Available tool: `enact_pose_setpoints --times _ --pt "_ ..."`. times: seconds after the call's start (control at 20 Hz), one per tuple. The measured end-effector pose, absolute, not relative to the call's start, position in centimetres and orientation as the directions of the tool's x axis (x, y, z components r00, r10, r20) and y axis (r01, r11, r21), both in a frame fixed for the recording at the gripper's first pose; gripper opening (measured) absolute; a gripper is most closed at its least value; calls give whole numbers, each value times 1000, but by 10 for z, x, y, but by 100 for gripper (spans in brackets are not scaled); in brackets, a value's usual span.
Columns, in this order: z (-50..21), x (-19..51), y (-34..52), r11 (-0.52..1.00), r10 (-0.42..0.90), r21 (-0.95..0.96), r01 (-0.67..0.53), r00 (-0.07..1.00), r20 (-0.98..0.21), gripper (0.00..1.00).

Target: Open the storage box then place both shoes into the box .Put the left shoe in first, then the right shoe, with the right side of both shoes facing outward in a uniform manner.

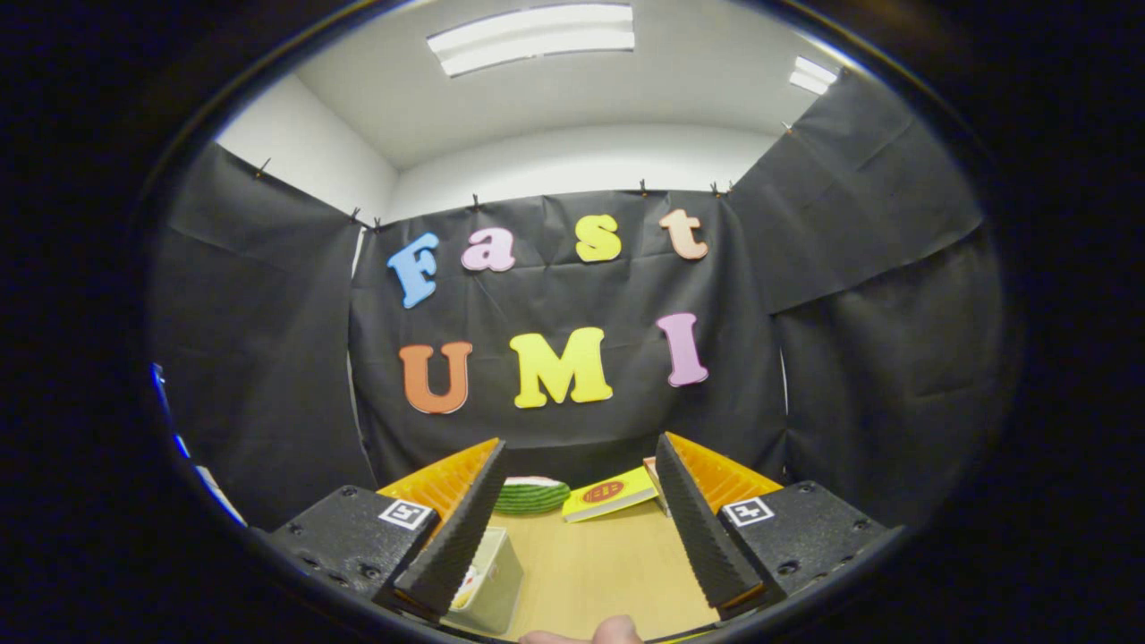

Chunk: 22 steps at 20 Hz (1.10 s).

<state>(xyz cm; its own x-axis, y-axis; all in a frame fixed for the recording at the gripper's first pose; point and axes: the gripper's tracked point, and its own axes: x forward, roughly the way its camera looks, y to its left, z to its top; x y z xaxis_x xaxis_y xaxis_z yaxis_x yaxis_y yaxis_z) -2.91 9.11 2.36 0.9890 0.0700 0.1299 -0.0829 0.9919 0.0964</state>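
My gripper [580, 487] is held level above a wooden table [599, 563], fingers spread apart with nothing between them. The left finger [456, 528] and the right finger [702, 528] are orange with black ribbed pads. Beneath the left finger, near the table's front, lies a small pale box [492, 581] with a rounded corner; I cannot tell if it is the storage box.
Beyond the fingertips, by the black cloth wall, a green striped watermelon-like object [532, 495] lies next to a yellow book [608, 495]. A person's fingertip [617, 631] pokes in at the table's near edge.
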Motion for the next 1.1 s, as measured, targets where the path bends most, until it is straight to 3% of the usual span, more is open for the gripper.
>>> enact_pose_setpoints --times 1.1 --pt "12 -27 100 988 80 122 -91 992 94 100"
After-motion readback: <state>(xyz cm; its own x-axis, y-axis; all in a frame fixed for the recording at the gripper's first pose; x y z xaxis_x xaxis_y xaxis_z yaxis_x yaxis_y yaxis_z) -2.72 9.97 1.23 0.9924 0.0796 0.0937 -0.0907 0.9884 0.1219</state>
